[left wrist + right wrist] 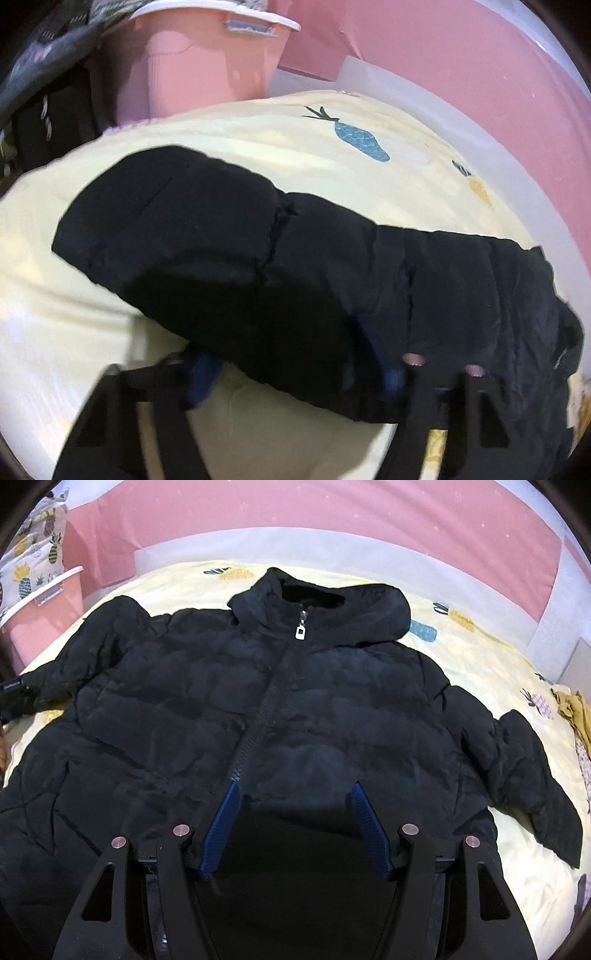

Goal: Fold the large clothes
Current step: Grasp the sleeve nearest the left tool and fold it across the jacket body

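A black hooded puffer jacket [332, 709] lies zipped and face up on the yellow pineapple sheet [498, 664], its silver zip pull [301, 631] near the collar. Over the jacket's lower front hovers my right gripper [294, 788], its blue pads [221, 830] spread wide with only the flat fabric below them. In the blurred left wrist view one jacket sleeve [221, 240] stretches across the sheet [55, 314]. My left gripper [297, 373] straddles that sleeve near its lower edge, and the puffy fabric fills the gap between the blue pads [203, 373], which press against it.
A pink plastic basket [207, 62] stands past the bed's far corner, also seen in the right wrist view as the pink basket [44, 602]. Dark clothes [44, 110] hang at the left. A mustard cloth [572, 709] lies on the sheet at right. A pink wall [332, 517] backs the bed.
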Motion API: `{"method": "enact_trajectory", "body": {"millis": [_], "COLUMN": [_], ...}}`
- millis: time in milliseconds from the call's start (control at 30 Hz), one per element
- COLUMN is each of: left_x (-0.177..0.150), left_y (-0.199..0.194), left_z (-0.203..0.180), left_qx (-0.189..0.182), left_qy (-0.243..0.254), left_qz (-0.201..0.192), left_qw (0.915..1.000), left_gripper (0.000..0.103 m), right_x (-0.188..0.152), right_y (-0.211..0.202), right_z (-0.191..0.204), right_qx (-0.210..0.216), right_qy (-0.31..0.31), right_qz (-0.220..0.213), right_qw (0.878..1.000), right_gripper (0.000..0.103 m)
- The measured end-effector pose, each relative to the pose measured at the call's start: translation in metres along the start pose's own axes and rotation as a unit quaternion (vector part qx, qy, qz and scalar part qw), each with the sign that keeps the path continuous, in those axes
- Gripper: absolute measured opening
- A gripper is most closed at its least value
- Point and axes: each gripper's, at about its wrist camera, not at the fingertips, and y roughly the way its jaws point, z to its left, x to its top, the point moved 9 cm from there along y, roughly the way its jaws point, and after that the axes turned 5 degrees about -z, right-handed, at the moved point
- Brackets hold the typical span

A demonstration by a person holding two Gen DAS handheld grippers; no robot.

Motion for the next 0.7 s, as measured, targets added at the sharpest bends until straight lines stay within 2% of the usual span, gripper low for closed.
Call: {"method": "enact_trajectory", "body": {"millis": [67, 100, 267, 367, 533, 700], "left_x": [0.005, 0.009, 0.029, 0.039, 0.048, 0.033], "left_y": [0.001, -0.003, -0.039, -0.073, -0.132, -0.172], "left_z": [-0.006, -0.010, -0.047, -0.074, -0.139, -0.214], "left_qx": [-0.011, -0.010, -0.053, -0.093, -0.162, -0.229], "left_qy": [0.008, 0.018, 0.049, 0.069, 0.119, 0.170], "left_qz": [0.004, 0.000, -0.022, -0.041, -0.071, -0.077], "left_qw": [0.9999, 0.9998, 0.9971, 0.9925, 0.9770, 0.9555], "left_gripper": [0.025, 0.018, 0.014, 0.014, 0.014, 0.014], "right_x": [-0.002, -0.003, -0.007, -0.008, -0.006, -0.008], "right_y": [0.000, -0.001, -0.008, -0.013, -0.025, -0.037], "right_z": [-0.004, -0.006, -0.016, -0.024, -0.041, -0.062], "right_qx": [-0.003, -0.003, -0.004, -0.001, -0.003, -0.009], "right_qy": [0.001, 0.004, 0.009, 0.019, 0.037, 0.054], "right_qz": [0.001, 0.002, 0.002, 0.000, -0.009, -0.019], "right_qw": [1.000, 1.000, 1.000, 1.000, 0.999, 0.998], "right_gripper": [0.063, 0.063, 0.063, 0.063, 0.063, 0.063]}}
